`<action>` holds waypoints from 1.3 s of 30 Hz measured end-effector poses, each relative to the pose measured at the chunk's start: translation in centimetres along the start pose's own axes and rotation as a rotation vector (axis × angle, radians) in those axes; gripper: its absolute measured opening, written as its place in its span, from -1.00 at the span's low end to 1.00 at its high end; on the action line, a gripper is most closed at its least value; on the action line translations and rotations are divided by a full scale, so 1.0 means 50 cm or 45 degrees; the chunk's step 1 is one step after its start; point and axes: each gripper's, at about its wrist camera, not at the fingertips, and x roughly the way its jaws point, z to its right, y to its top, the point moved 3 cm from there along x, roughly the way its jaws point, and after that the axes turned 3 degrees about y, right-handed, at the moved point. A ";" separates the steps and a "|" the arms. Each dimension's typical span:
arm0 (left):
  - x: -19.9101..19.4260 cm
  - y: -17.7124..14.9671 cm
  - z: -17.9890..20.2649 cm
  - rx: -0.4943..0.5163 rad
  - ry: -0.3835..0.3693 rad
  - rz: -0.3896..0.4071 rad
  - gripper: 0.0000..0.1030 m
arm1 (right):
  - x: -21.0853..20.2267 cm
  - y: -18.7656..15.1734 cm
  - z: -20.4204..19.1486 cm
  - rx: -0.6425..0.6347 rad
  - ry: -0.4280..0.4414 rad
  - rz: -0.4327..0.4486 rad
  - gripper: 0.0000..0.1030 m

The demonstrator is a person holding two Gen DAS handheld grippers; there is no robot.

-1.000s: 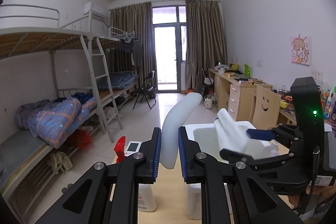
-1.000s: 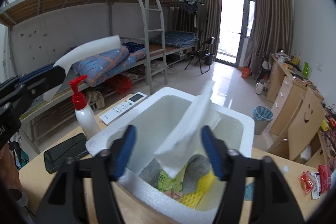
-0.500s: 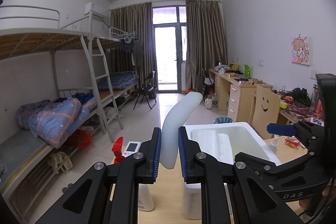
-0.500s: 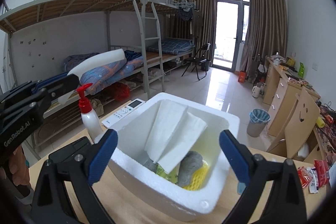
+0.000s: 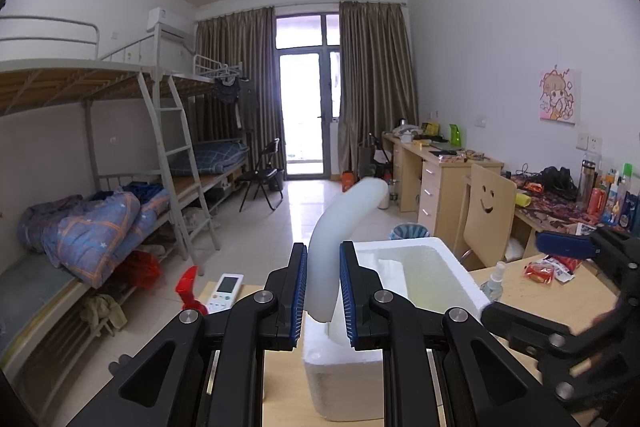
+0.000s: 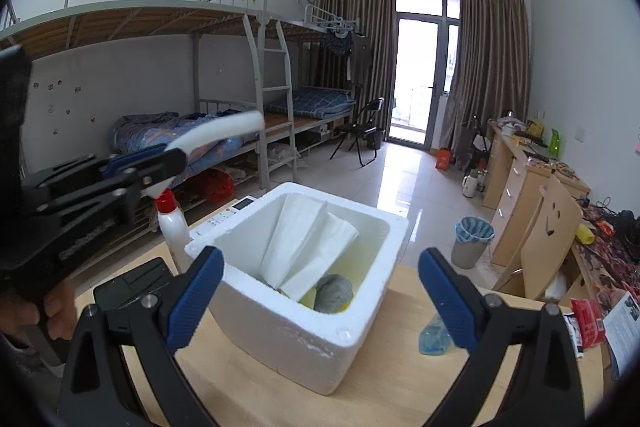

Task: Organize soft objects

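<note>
Surface: light wooden tabletop (image 6: 256, 383) carrying an open white styrofoam box (image 6: 320, 331), a white pump bottle with red nozzle (image 6: 173, 223), a white remote control (image 5: 225, 294), a black phone lying flat (image 6: 134, 285), a small clear spray bottle of blue liquid (image 6: 434, 337) and red snack packets (image 6: 586, 319).

Room: dormitory with grey metal bunk beds (image 5: 120, 131) along one wall, brown curtains (image 5: 372, 83) framing a glass balcony door, a wooden chair with a smiley-face cutout (image 5: 486, 205), a cartoon poster (image 5: 559, 101) on the white wall.

Writing: none legible on any label.

Left gripper (image 5: 323, 297): blue-padded jaws clamped on a curved white foam strip (image 5: 340, 227), held in the air beside the box's near corner, strip arching up and away.

Right gripper (image 6: 320, 293): jaws wide apart, nothing between the pads, hanging just before the box.

Inside box: folded white foam sheets (image 6: 308, 251) leaning against the wall, a grey soft lump (image 6: 334, 291) on yellow material
</note>
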 end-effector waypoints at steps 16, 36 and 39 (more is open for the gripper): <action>0.050 -0.012 0.049 0.020 -0.053 -0.069 -0.66 | -0.072 -0.030 0.038 0.058 -0.077 0.067 0.99; 0.119 -0.029 0.084 0.058 -0.019 -0.134 0.59 | -0.111 -0.078 0.094 0.120 -0.153 0.065 0.99; 0.106 -0.026 0.090 0.075 -0.019 -0.104 0.65 | -0.114 -0.080 0.095 0.123 -0.154 0.066 0.99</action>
